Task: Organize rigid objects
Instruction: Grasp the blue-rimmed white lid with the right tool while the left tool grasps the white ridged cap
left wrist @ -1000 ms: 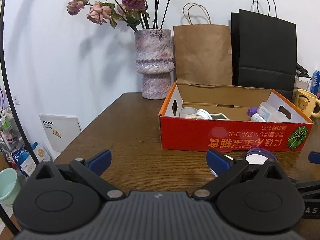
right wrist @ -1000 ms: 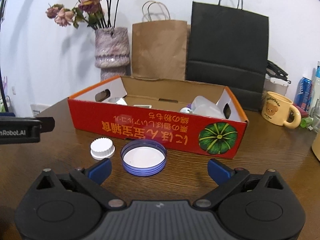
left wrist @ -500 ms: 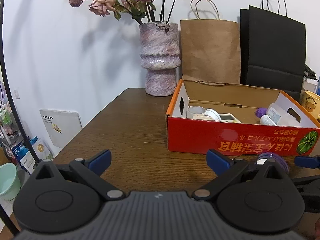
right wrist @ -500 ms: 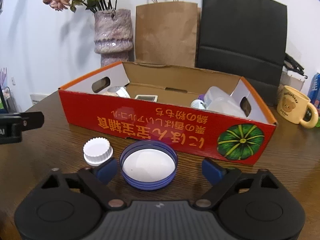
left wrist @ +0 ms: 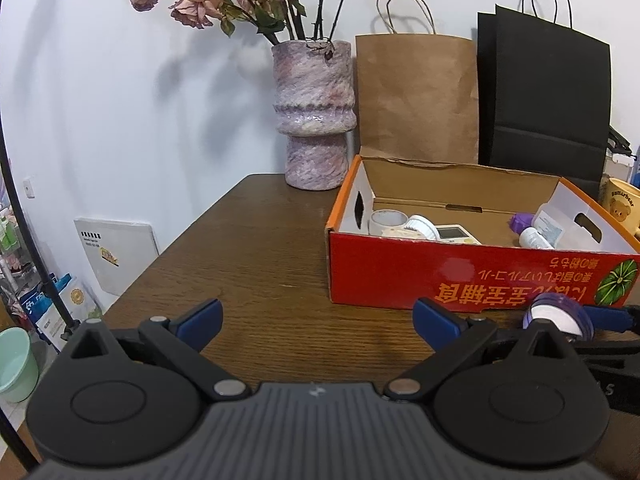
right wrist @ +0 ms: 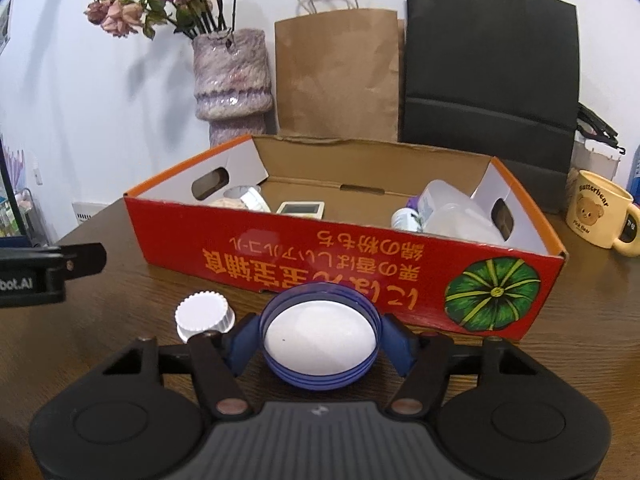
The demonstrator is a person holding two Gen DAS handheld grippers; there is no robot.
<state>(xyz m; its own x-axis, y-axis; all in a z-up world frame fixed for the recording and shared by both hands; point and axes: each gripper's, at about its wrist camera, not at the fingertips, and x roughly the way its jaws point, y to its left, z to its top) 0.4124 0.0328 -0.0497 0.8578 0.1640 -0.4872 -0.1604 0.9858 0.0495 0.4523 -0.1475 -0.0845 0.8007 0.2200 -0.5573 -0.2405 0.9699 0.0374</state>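
A blue jar lid (right wrist: pixel 320 338) with a white inside lies open side up on the wooden table, just in front of the red cardboard box (right wrist: pixel 360 268). My right gripper (right wrist: pixel 320 344) is shut on the blue lid, one blue pad on each side. A small white ribbed cap (right wrist: pixel 204 315) lies just left of it. The box holds several small items, among them a clear bottle (right wrist: pixel 452 210) and a white thermometer (right wrist: pixel 300 208). My left gripper (left wrist: pixel 316 318) is open and empty over bare table, left of the box (left wrist: pixel 460 276); the blue lid (left wrist: pixel 558 316) shows at its right.
A purple vase (left wrist: pixel 314 116) with dried roses, a brown paper bag (left wrist: pixel 416 96) and a black paper bag (left wrist: pixel 544 96) stand behind the box. A yellow bear mug (right wrist: pixel 600 214) stands right of the box. The table's left edge (left wrist: pixel 172 240) drops to floor clutter.
My right gripper moved forward around the blue lid and closed on it. My left gripper drifted left and stayed open.
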